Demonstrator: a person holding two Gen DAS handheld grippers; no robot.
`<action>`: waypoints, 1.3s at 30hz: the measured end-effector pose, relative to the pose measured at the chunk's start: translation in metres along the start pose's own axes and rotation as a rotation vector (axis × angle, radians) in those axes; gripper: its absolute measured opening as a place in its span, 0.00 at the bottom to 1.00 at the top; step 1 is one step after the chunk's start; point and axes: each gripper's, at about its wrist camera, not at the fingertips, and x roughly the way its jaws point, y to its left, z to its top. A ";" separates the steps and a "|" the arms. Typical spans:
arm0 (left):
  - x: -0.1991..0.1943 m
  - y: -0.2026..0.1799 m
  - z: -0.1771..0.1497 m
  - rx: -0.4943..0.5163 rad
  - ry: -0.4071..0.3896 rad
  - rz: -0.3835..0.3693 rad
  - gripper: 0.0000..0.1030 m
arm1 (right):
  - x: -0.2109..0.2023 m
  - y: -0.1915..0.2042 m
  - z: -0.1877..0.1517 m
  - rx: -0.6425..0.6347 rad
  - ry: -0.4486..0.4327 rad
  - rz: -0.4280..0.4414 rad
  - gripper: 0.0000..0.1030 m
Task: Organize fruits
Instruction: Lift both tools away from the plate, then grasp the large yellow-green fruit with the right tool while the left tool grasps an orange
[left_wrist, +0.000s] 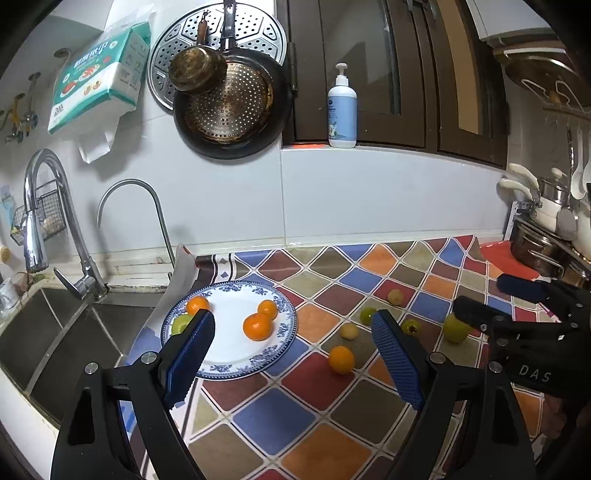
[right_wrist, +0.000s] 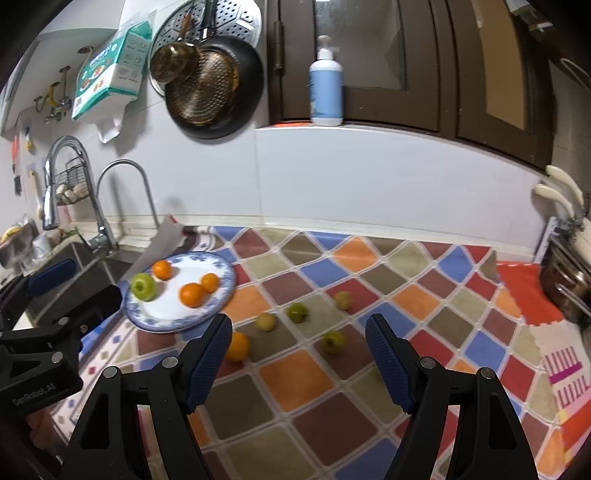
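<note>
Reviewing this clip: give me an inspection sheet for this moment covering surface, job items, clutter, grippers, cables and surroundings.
Surface: counter under a checkered mat of coloured diamonds.
Job's things: blue-rimmed plate holds three oranges and a green apple. Loose on the mat: one orange and four small green-yellow fruits, apart from each other.
Clutter: nothing seen on the mat besides the fruit.
Grippers: left gripper open, nothing between its fingers; right gripper open, nothing held.
Cables: nothing seen.
Surroundings: sink with two faucets to the left of the plate; pans hanging on the wall; pump bottle on the ledge; pots at the right.
</note>
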 end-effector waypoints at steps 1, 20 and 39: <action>0.001 -0.003 -0.001 0.000 0.003 0.003 0.84 | -0.001 -0.004 -0.001 0.001 -0.002 -0.010 0.73; 0.060 -0.049 -0.028 0.024 0.171 0.063 0.84 | 0.042 -0.072 -0.029 0.078 0.091 -0.087 0.73; 0.134 -0.056 -0.047 0.068 0.308 0.059 0.81 | 0.111 -0.099 -0.050 0.152 0.251 -0.117 0.73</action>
